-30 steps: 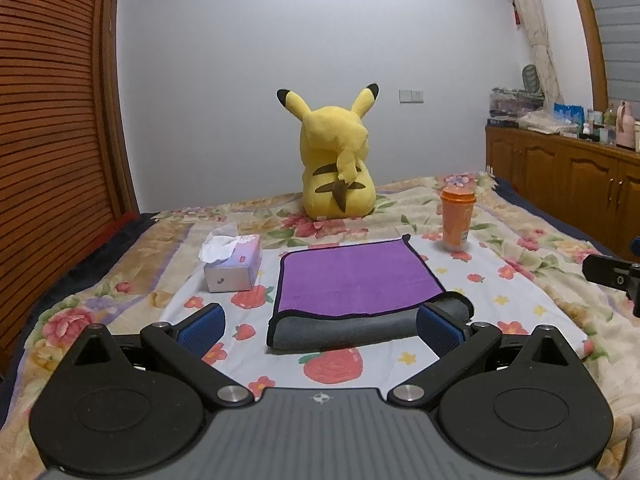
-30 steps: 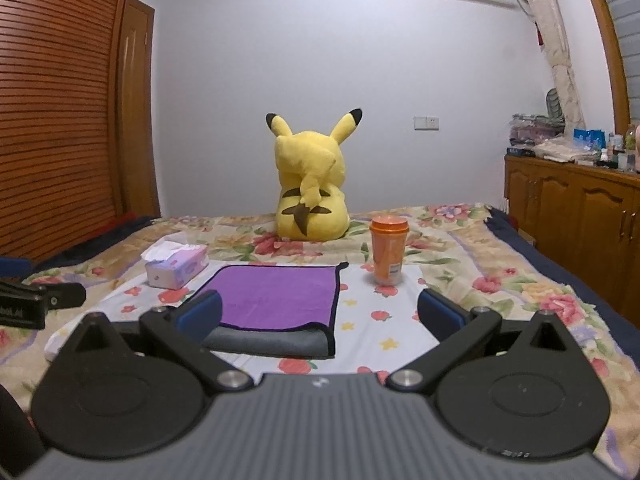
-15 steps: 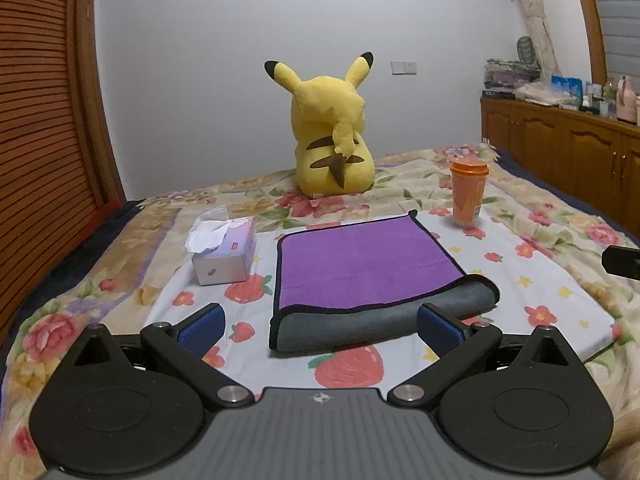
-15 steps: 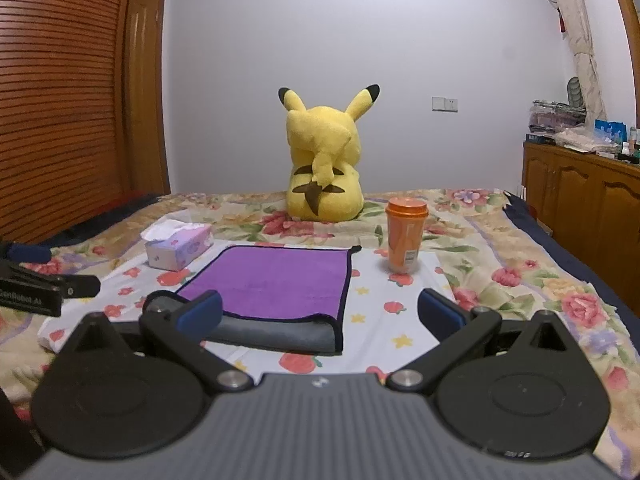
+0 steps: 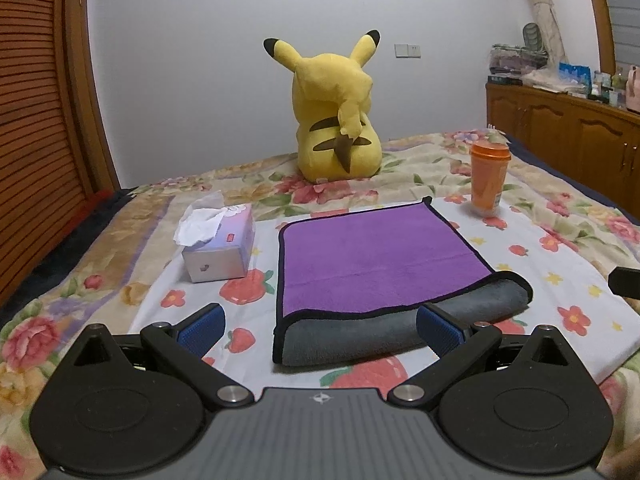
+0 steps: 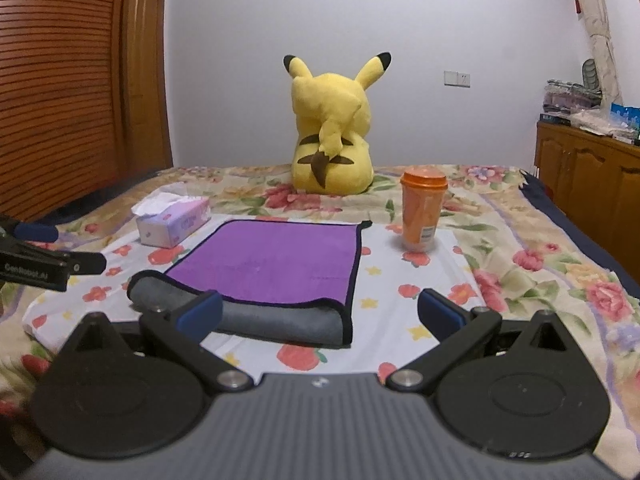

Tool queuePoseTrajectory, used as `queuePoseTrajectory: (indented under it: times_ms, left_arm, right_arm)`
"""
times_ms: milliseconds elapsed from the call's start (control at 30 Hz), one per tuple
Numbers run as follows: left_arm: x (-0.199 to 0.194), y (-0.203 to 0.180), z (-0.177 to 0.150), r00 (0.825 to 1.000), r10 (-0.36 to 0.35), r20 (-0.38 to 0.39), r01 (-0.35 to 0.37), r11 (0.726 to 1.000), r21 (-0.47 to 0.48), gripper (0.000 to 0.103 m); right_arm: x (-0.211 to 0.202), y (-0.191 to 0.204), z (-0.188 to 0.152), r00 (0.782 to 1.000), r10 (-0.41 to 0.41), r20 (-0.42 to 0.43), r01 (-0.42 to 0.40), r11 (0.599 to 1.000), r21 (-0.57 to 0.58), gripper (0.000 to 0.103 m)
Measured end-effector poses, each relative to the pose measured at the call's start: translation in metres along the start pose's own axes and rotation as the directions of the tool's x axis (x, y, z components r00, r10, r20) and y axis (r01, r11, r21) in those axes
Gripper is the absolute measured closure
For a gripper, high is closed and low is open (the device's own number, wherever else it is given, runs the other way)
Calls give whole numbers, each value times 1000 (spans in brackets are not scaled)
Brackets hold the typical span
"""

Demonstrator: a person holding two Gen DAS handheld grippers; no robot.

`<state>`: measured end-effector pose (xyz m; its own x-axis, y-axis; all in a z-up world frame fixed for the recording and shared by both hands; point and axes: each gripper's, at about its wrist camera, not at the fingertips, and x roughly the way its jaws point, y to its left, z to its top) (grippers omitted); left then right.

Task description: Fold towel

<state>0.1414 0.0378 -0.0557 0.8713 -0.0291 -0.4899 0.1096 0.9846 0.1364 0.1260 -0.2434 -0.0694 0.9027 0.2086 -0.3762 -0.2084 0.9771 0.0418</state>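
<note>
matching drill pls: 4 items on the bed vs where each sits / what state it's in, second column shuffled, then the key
Things:
1. towel
2. tissue box
3. orange cup
4. yellow plush

Places or states:
A. upright, beyond the towel's far right corner
B. at the far end of the bed, back turned to the cameras
C. left of the towel, a tissue sticking out of the top
D. flat in the middle, purple side up, grey showing at the near edge

Pairs: 1-D, 2-C, 3-A, 4-B

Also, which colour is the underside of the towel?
Grey; the towel is purple on top, edged black. Clearest in the left wrist view.
</note>
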Motion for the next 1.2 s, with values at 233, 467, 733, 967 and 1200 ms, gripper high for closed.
queuePoseTrajectory:
  times_ms: [233, 467, 733, 967, 1200]
  left_arm:
    - [29, 4, 2, 999, -31, -18, 31, 999, -8, 0]
    - [55, 17, 0, 998, -47, -50, 45, 998, -35, 4]
    - [77, 34, 0, 992, -96, -83, 89, 992, -90, 16]
    - [95, 40, 1, 987, -114, -108, 104, 990, -100, 21]
    - [115, 52, -5, 980, -136, -142, 114, 981, -154, 39]
  right_arm:
    - [25, 2, 0, 999, 0, -35, -1, 1000, -22, 0]
    - [48, 11, 0, 998, 7, -64, -11, 998, -59, 0]
    - [70, 22, 5, 996, 23, -85, -29, 997, -67, 0]
    - [89, 26, 8, 994, 29, -106, -36, 997, -68, 0]
    - [112, 21, 8, 986, 31, -164, -39, 998, -46, 0]
